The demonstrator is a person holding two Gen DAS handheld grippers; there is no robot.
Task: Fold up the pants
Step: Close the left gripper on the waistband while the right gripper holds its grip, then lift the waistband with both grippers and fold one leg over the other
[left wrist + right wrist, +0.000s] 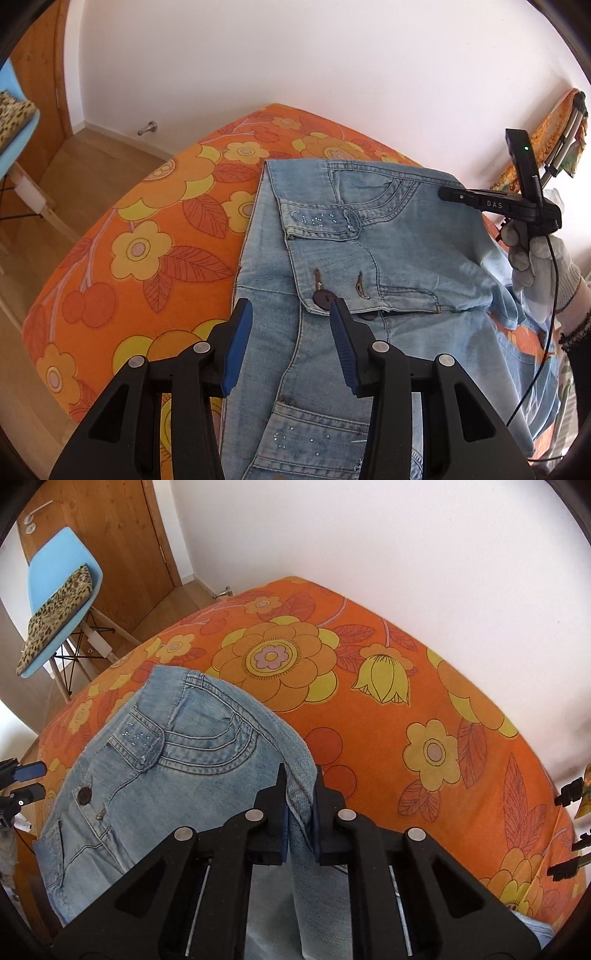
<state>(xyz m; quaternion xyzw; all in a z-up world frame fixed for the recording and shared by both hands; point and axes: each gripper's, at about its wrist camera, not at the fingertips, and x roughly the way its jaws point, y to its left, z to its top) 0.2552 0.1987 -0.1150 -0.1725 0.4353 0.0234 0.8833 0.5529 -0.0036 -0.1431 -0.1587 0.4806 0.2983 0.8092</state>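
Light blue jeans lie on an orange flowered bed cover, waistband and dark button toward me. My left gripper is open, its blue pads spread just above the denim near the button, holding nothing. In the right wrist view my right gripper is shut on a bunched fold of the jeans at their right edge, lifting it slightly. The right gripper also shows in the left wrist view, held by a gloved hand.
The bed cover stretches far and right against a white wall. A blue chair with a leopard-print cushion stands by a wooden door at the left. Wooden floor lies left of the bed.
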